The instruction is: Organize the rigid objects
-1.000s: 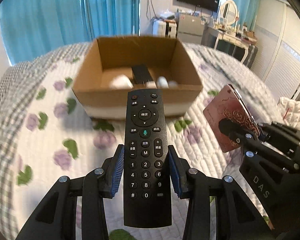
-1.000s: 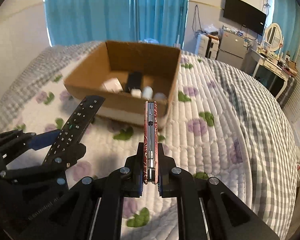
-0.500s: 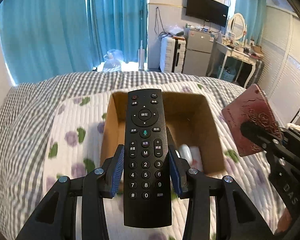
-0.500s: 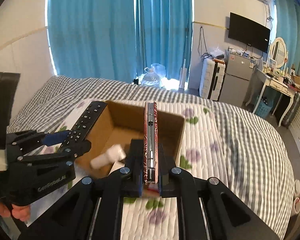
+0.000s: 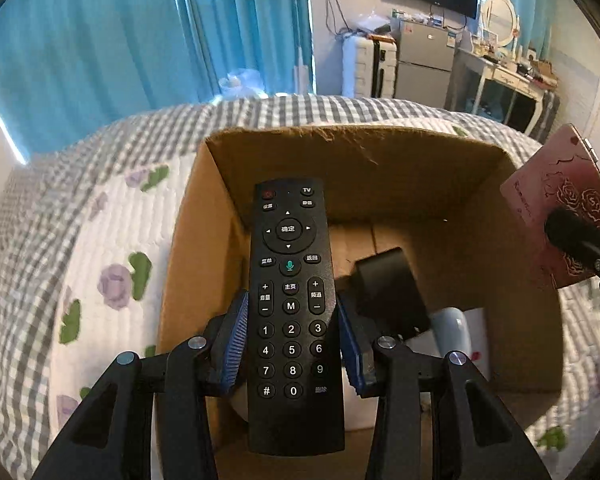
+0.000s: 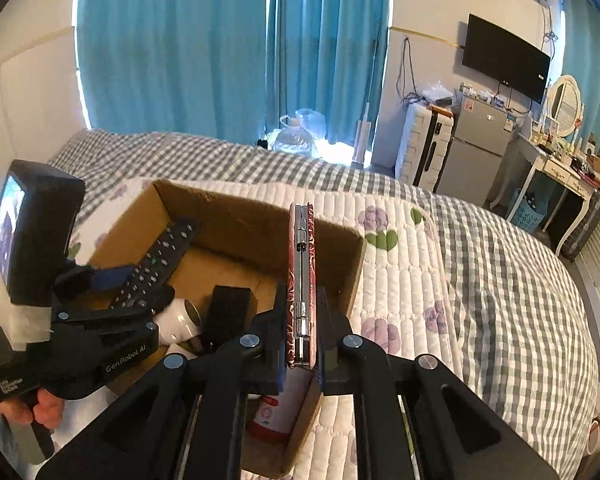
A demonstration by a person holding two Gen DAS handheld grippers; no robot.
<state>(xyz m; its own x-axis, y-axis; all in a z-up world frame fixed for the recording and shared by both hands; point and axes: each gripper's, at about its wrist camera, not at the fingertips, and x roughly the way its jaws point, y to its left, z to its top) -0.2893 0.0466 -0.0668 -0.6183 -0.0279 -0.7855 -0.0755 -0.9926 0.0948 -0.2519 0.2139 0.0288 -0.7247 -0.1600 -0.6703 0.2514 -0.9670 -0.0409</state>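
A black remote control (image 5: 292, 320) lies lengthwise between the blue pads of my left gripper (image 5: 291, 304), buttons up. The jaws are opening slightly while the pads still touch its sides. It hangs over the left half of an open cardboard box (image 5: 340, 160). My right gripper (image 6: 302, 312) is shut on a slim red rose-patterned case (image 6: 300, 280), held on edge above the box's right side (image 6: 352, 272). From the left wrist view the case (image 5: 560, 200) shows at far right. In the box lie a black block (image 5: 388, 292) and a pale bottle (image 5: 452, 328).
The box stands on a bed with a white flowered quilt (image 6: 420, 280) and a grey checked cover (image 6: 520, 300). Blue curtains (image 6: 220, 60), a white suitcase (image 6: 424, 140), a small fridge (image 6: 480, 136) and a dressing table (image 6: 560, 168) stand beyond. A hand (image 6: 44, 408) holds the left gripper's handle.
Both grippers have travelled forward with their loads, from in front of the box to over it. The box's inside now lies directly under the remote and the case.
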